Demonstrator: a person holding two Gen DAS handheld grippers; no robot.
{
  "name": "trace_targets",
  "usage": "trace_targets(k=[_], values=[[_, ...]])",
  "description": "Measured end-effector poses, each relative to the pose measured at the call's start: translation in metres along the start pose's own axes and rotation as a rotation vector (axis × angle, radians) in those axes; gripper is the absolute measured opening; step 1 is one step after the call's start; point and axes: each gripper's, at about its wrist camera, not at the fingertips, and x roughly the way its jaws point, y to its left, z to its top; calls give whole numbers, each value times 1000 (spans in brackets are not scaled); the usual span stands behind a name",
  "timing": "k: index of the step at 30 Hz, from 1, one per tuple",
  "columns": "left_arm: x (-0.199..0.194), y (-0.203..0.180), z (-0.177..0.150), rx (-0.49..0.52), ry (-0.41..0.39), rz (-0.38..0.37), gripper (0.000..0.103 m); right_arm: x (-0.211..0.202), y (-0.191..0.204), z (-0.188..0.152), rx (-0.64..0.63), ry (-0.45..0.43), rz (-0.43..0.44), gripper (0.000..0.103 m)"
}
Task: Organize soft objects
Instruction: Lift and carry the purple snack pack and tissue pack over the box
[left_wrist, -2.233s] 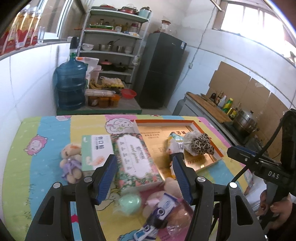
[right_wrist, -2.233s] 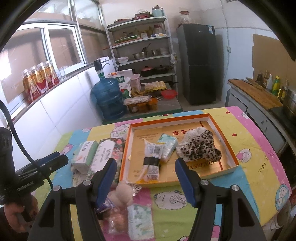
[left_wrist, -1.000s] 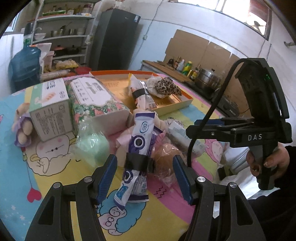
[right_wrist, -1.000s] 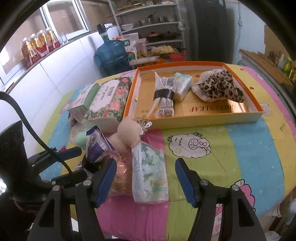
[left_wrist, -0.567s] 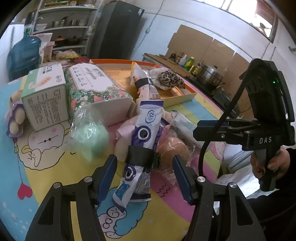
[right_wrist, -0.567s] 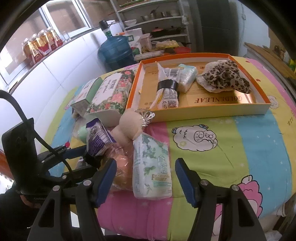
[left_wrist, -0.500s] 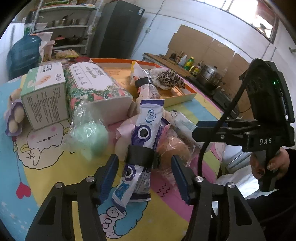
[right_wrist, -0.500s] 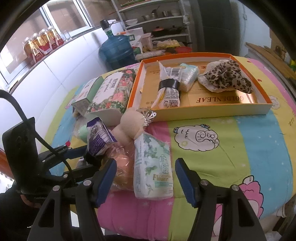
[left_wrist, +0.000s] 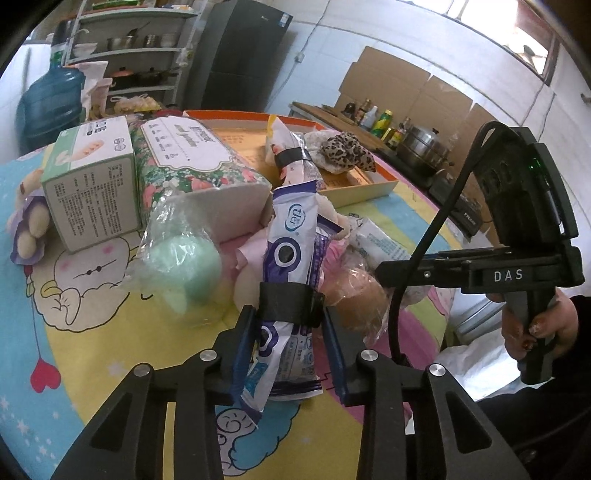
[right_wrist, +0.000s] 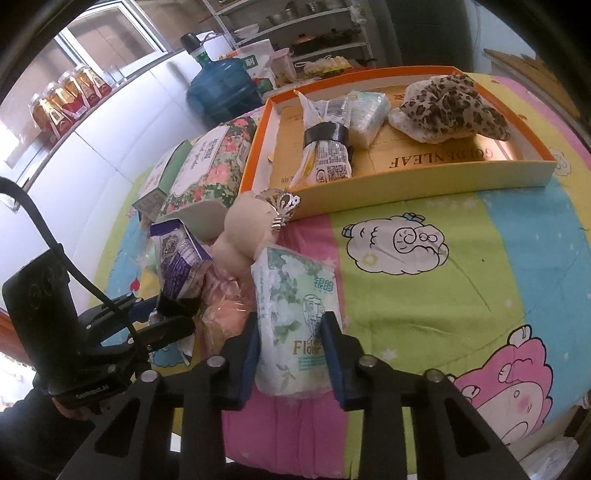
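1. Left wrist view: your left gripper (left_wrist: 290, 332) is clamped on the purple-and-white pouch (left_wrist: 291, 258), at its black band, near the table's front edge. The limp pouch could drag the bagged green ball (left_wrist: 184, 262) beside it.
2. Right wrist view: your right gripper (right_wrist: 291, 343) pinches the floral tissue pack (right_wrist: 299, 306) on the cloth. The plush toy (right_wrist: 245, 225) leans on it and may topple. The orange tray (right_wrist: 424, 177) holds three items.

glossy plastic tissue pack (right_wrist: 300, 320), matt cardboard tray (right_wrist: 417, 180)

Purple-white pouch (left_wrist: 291, 266) beside floral tissue pack (right_wrist: 299, 314)
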Motion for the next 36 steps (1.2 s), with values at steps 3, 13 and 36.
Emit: trace_targets(k=[3,13,36], values=[[-3,-1,0,-2,-11,-9,36,-3,2,1,-12,-12,-8,27],[-18,-5,9,-5,-59,-22,36,-24,8,3,-26,-72,-21,25],[-27,-28,72,-32,-148,37,35,-81,7,37,-43,-232,-22,25]])
